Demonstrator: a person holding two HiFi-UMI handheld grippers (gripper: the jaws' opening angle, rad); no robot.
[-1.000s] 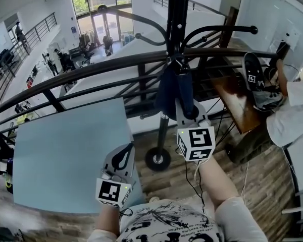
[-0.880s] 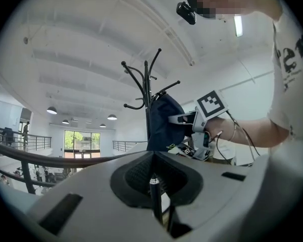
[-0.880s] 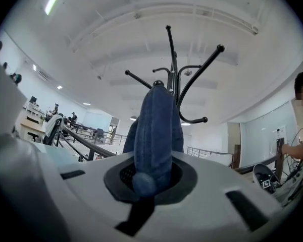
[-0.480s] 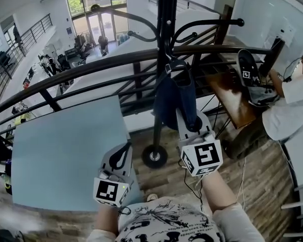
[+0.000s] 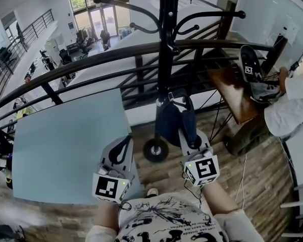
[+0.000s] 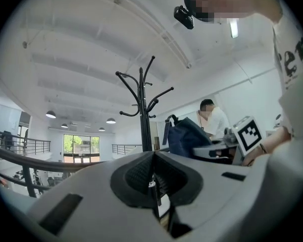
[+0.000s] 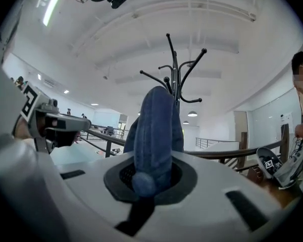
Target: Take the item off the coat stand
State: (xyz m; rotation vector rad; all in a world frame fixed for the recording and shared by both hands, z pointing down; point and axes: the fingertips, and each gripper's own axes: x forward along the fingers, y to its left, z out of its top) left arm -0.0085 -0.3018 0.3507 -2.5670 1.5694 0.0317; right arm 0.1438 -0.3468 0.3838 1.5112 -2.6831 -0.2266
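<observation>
A black coat stand rises behind a curved railing, its hooks bare; it also shows in the left gripper view and the right gripper view. A dark blue bag hangs in front of the pole, below the hooks and apart from them. My right gripper is shut on its fabric, which fills the jaws. My left gripper is lower left over the table edge, shut with nothing in it. From there the blue bag shows to the right.
A light blue table lies at the left. A black railing curves across behind the stand. The stand's round base sits on the wood floor. A person in white stands at the right by a brown desk.
The blue bag has come off the stand's hook and moved down and toward me with the right gripper. The left gripper has barely moved.
</observation>
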